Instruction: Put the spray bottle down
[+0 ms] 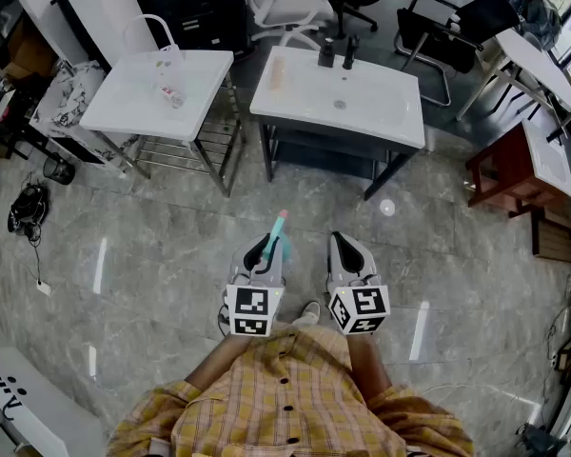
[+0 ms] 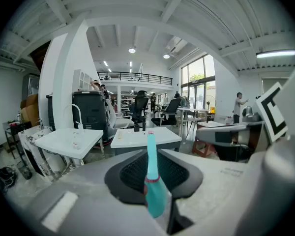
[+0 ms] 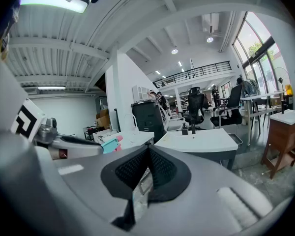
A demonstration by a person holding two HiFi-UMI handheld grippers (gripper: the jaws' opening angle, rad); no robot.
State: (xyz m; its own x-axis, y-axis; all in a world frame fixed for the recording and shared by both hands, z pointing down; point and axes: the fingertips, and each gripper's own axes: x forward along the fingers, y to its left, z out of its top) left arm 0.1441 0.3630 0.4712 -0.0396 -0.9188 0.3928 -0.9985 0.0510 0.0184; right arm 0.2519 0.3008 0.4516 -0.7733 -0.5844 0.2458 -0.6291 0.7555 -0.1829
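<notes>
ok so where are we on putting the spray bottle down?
Done: nothing yet; the spray bottle is on no surface. In hand: the left gripper grips it between its fingers, pink tip forward, over the floor; the right gripper is shut, empty. Left: reach a surface, probably the white sink counter ahead, set it down, release.
</notes>
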